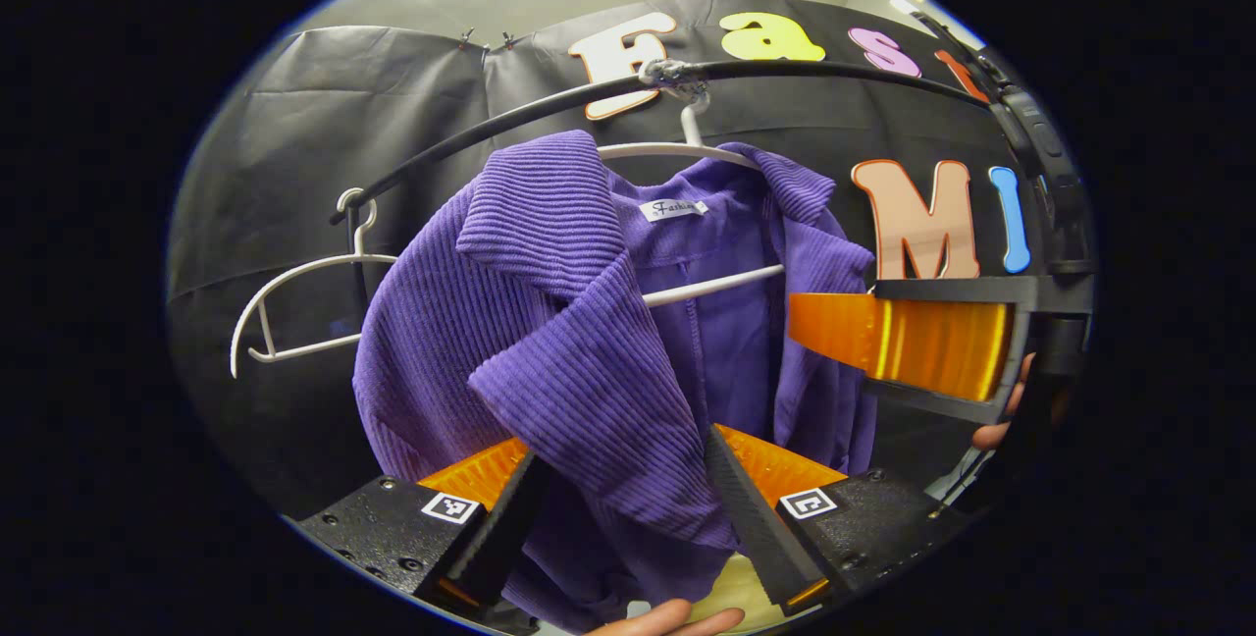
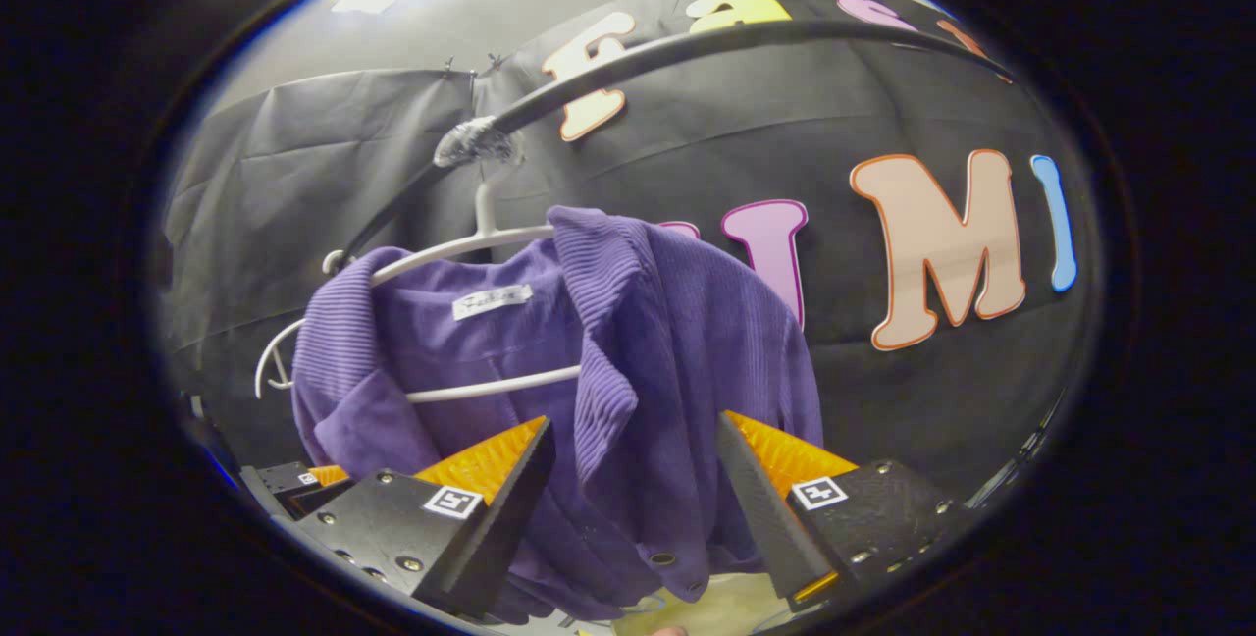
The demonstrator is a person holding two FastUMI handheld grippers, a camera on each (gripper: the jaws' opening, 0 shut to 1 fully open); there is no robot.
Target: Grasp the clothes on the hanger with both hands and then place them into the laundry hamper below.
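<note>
neck tag | purple jacket | script wording, unreadable

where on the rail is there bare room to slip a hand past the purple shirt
Free: the rail between the empty white hanger and the shirt's hanger hook, and the stretch right of that hook. Crowded: the purple shirt's front, where the left gripper and right gripper both straddle cloth, fingers open.
</note>
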